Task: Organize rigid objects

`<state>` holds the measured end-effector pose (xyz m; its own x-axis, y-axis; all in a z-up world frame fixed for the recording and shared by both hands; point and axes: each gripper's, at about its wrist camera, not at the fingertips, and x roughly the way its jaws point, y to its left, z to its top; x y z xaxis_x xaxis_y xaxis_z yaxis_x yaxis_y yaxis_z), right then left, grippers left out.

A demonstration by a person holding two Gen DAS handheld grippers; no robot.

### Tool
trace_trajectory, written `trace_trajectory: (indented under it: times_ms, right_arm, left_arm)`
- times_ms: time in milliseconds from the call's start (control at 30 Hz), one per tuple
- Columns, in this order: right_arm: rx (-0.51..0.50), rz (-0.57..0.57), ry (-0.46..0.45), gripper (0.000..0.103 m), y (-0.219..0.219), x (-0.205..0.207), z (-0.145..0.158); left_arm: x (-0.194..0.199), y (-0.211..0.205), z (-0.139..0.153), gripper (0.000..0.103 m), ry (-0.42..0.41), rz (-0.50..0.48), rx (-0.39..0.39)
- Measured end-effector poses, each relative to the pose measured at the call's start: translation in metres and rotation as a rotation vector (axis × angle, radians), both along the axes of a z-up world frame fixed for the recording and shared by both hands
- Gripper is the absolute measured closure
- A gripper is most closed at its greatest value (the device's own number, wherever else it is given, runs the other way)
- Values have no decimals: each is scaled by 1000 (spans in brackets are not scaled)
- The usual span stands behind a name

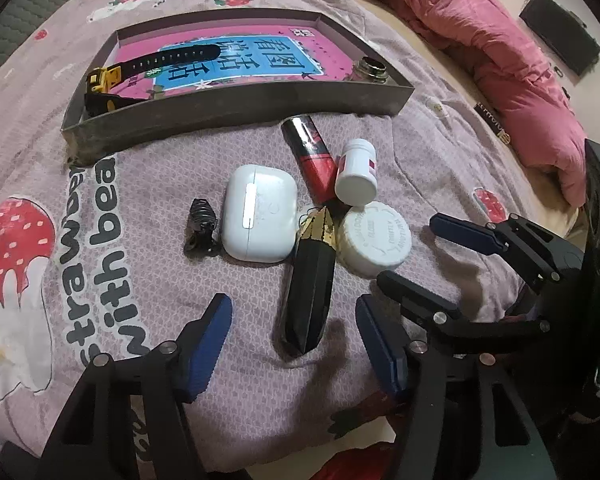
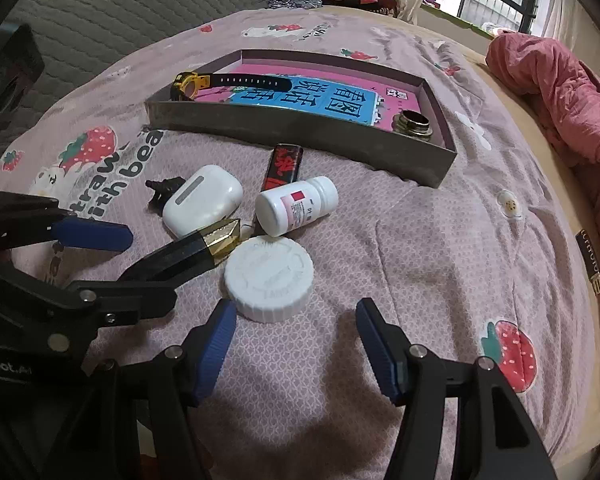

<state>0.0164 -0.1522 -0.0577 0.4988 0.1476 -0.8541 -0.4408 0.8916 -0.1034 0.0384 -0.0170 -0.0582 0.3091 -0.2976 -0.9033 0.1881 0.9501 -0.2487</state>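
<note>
Now left tongs (image 1: 294, 338) tilted down, straddling black tube (image 1: 309, 292) (untouched).

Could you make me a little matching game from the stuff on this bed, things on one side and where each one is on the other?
Things:
1. wristwatch
2. white earbud case
3. small pill bottle
4. black and gold faceted tube

Places:
A. lying on its side next to the white round lid
B. inside the shallow box
C. between the fingers of the left hand-held gripper
D. beside the black hair clip

Pairs: 1-B, 2-D, 3-A, 4-C
</note>
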Motion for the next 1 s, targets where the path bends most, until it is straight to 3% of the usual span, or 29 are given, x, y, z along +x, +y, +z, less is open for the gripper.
trace_trajectory:
  times_ms: [300,567,1000]
  right_arm:
    - [15,0,1,41,0,3,-3]
    - [41,-7,7,34,-1,9,-7]
    - [26,19,-19,33,10,20,-18]
  left_arm:
    - [10,-5,-7,53,10,11,-19]
    - [17,-10,-14,69,28,-4,-19]
    - [27,-15,-21,71,44,-10,-18]
